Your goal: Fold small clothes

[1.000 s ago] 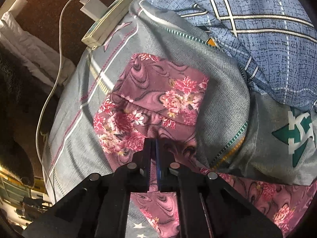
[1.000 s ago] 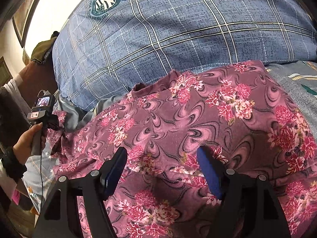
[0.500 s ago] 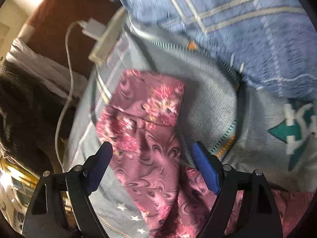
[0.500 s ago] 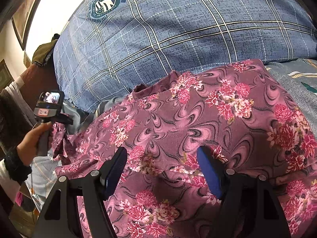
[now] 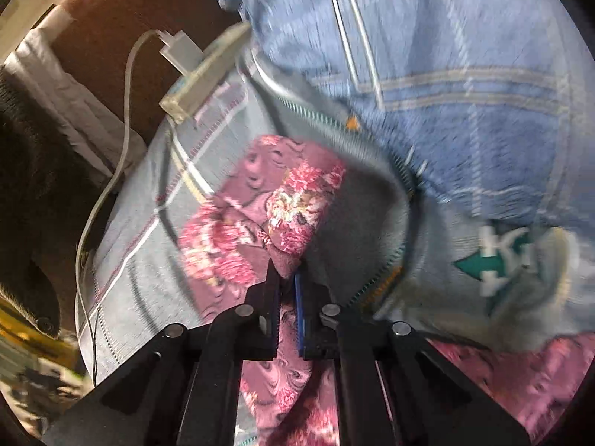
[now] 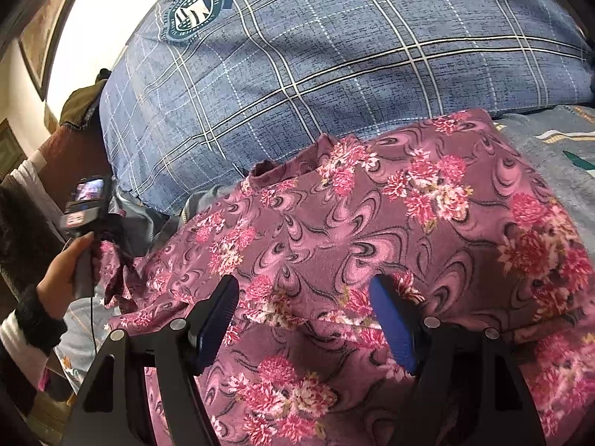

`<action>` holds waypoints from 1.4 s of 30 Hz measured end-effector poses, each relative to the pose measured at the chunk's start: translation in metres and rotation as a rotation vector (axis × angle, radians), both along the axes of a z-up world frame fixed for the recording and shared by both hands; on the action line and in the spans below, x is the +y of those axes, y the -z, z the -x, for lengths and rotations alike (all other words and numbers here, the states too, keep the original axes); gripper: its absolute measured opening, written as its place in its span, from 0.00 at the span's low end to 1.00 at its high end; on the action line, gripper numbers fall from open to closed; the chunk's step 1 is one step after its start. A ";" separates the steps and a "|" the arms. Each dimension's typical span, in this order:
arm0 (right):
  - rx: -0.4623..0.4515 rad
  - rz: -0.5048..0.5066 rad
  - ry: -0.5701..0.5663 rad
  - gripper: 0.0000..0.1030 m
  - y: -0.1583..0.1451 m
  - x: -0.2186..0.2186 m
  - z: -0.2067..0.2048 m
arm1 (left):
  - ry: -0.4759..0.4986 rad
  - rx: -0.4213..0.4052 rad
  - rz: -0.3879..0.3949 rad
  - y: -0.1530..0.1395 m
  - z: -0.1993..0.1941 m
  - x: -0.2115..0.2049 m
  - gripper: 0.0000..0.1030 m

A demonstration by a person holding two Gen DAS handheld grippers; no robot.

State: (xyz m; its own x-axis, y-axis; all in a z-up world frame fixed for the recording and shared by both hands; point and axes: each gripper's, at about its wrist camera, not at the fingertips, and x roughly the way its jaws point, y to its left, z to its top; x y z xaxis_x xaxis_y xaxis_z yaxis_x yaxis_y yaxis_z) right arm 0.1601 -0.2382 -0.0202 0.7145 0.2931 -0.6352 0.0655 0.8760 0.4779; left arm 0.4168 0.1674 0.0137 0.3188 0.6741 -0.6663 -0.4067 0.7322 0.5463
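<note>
Fabric fills both views: a mauve floral garment (image 6: 372,230) printed with pink flower clusters and dark swirls lies spread over a grey bedsheet (image 5: 148,238), with a blue plaid pillow (image 6: 334,59) just behind it. The left gripper (image 5: 287,290) points forward and slightly down at the garment's narrow end, its jaws drawn nearly together with a fold of the floral cloth pinched between them; the cloth rises from the jaws in a bunched strip and widens toward a flat rectangular end resting on the sheet. In the right wrist view the left hand (image 6: 65,271), in a dark cuff, grips that tool's handle at the garment's far left edge, where the cloth is gathered and crumpled. The right gripper (image 6: 303,319) hovers low over the broad middle of the garment, jaws spread wide, blue pads (image 6: 390,323) facing inward and nothing between them but the cloth lying below. The garment's surface there is mostly smooth, with a raised seam crossing between the fingers and a small notch at its upper edge against the pillow. The left wrist view is motion-blurred. Beyond the sheet's corner sit a white charger block (image 5: 178,52) with its white cable (image 5: 111,186) trailing down and a thin book (image 5: 200,78) touching the block.
</note>
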 end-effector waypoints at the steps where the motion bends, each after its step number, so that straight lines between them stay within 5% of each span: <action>1: -0.001 -0.002 0.005 0.72 -0.002 -0.001 0.004 | 0.030 -0.022 0.008 -0.009 0.008 -0.006 0.04; 8: 0.025 0.002 0.027 0.72 -0.010 -0.011 0.034 | 0.316 -0.167 0.061 -0.076 0.078 -0.088 0.04; 14: 0.032 0.000 0.084 0.73 -0.015 -0.034 0.059 | 0.519 -0.217 0.113 -0.102 0.121 -0.165 0.04; 22: 0.045 -0.011 0.144 0.73 -0.015 -0.070 0.083 | 0.664 -0.131 0.190 -0.065 0.153 -0.280 0.04; 27: 0.063 -0.015 0.171 0.73 -0.010 -0.086 0.093 | 0.724 0.015 0.262 -0.019 0.161 -0.331 0.05; 30: 0.064 -0.020 0.179 0.73 -0.009 -0.091 0.094 | 0.741 0.076 0.331 -0.007 0.167 -0.335 0.11; 34: 0.062 -0.023 0.187 0.74 -0.012 -0.093 0.089 | 0.780 0.084 0.460 -0.022 0.186 -0.315 0.50; 38: 0.038 -0.081 0.164 0.74 -0.022 -0.086 0.071 | 0.742 -0.003 0.635 -0.058 0.206 -0.246 0.57; 42: 0.012 -0.128 0.083 0.77 -0.030 -0.064 0.037 | 0.627 -0.063 0.649 -0.065 0.212 -0.180 0.59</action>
